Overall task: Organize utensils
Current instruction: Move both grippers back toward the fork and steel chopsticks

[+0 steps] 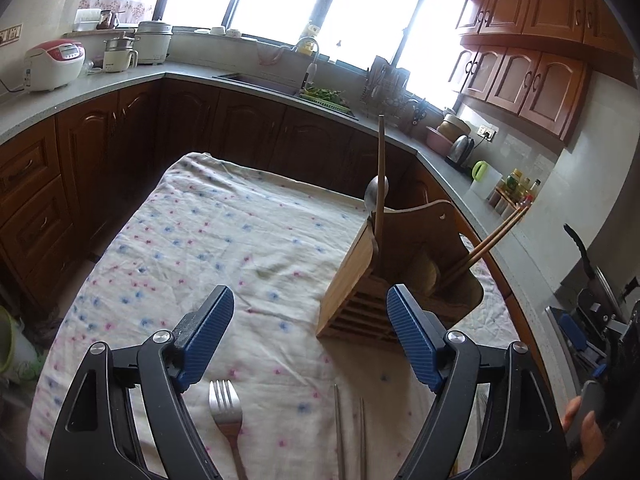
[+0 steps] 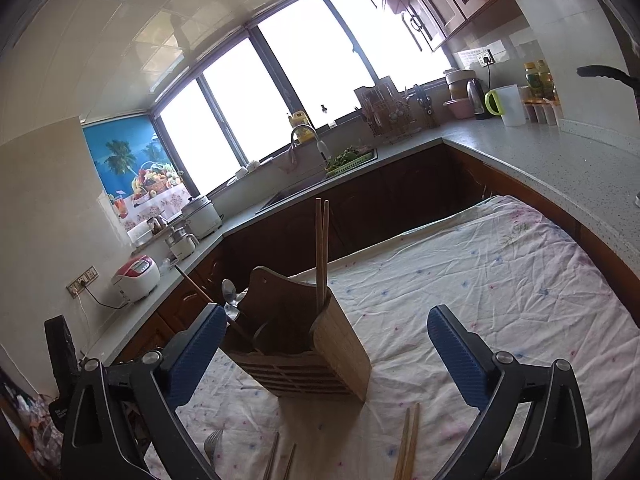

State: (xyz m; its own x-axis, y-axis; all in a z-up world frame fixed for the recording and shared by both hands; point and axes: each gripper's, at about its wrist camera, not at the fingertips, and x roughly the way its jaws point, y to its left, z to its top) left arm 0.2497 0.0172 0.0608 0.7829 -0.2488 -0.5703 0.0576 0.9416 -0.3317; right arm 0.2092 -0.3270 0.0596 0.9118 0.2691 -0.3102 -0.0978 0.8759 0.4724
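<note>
Kitchen table under floral cloth (image 1: 224,240): bamboo utensil holder (image 1: 352,280) stands ahead of both grippers, left gripper (image 1: 310,336) and right gripper (image 2: 326,354) spread wide, empty; fork (image 1: 226,410) below left gripper

Daylight floods in thru the windows (image 1: 332,4), blown out to pure white w/ glare bleeding onto the frames. Cabinets (image 1: 248,128) below the windows sit dark, backlit. Strong fisheye bending & black vignette at corners; focus is sharp overall.
</note>
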